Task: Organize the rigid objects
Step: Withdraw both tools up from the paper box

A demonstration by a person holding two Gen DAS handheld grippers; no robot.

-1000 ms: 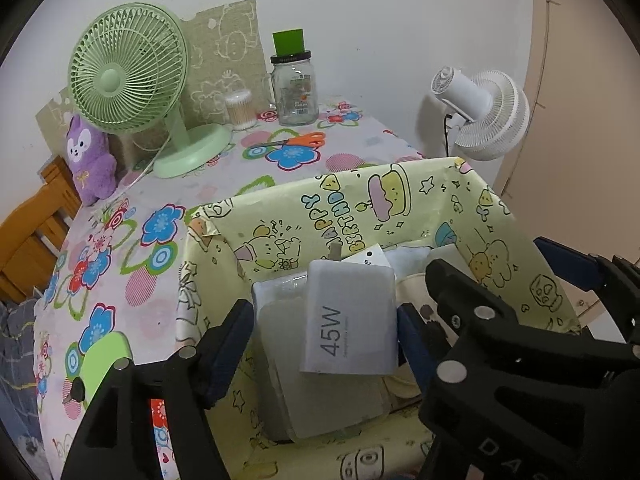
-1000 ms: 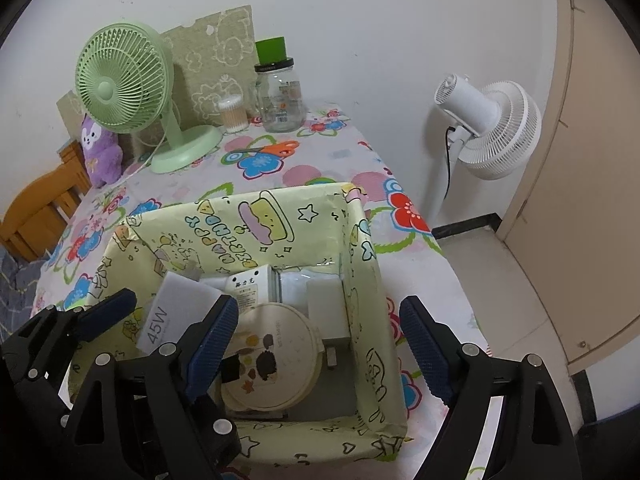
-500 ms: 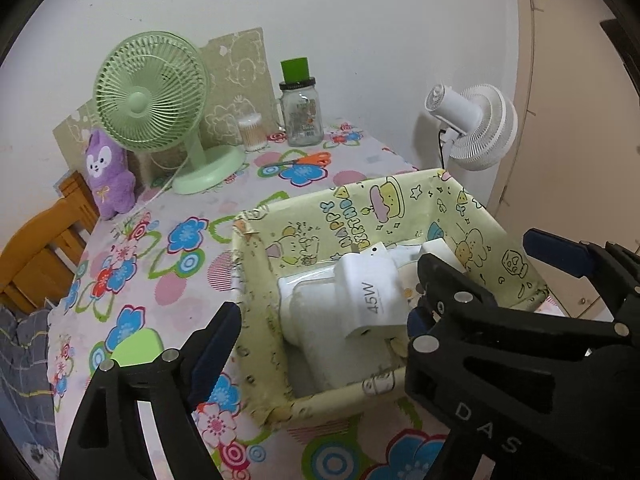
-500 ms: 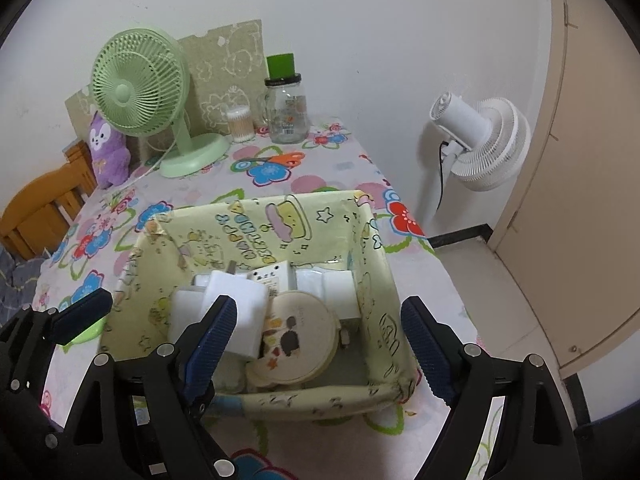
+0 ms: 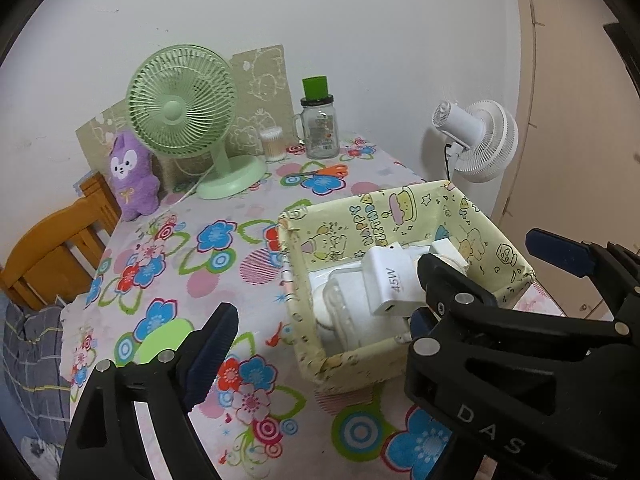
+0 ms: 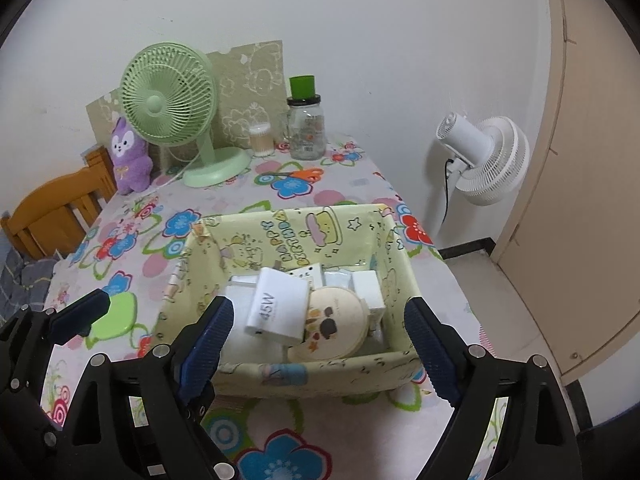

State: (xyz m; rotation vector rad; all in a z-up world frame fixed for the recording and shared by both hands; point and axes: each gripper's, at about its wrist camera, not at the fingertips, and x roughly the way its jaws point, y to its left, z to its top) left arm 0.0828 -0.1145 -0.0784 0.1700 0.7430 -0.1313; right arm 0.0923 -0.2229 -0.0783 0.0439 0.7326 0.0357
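Above the yellow box [image 6: 384,268], both my grippers have pulled back, jaws opening empty; the 45W charger [image 6: 278,308] now lies inside.

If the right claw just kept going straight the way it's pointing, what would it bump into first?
Probably the yellow box: its near wall lies between the opening pads of the right claw; just beyond sits the round tin. Depth is uncertain.

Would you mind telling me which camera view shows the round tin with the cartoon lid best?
The right wrist view: the round tin lies in plain sight inside the yellow box, beside the 45W charger, its printed lid fully visible. In the left wrist view the right gripper's black frame covers that part of the box, so the tin is hidden.
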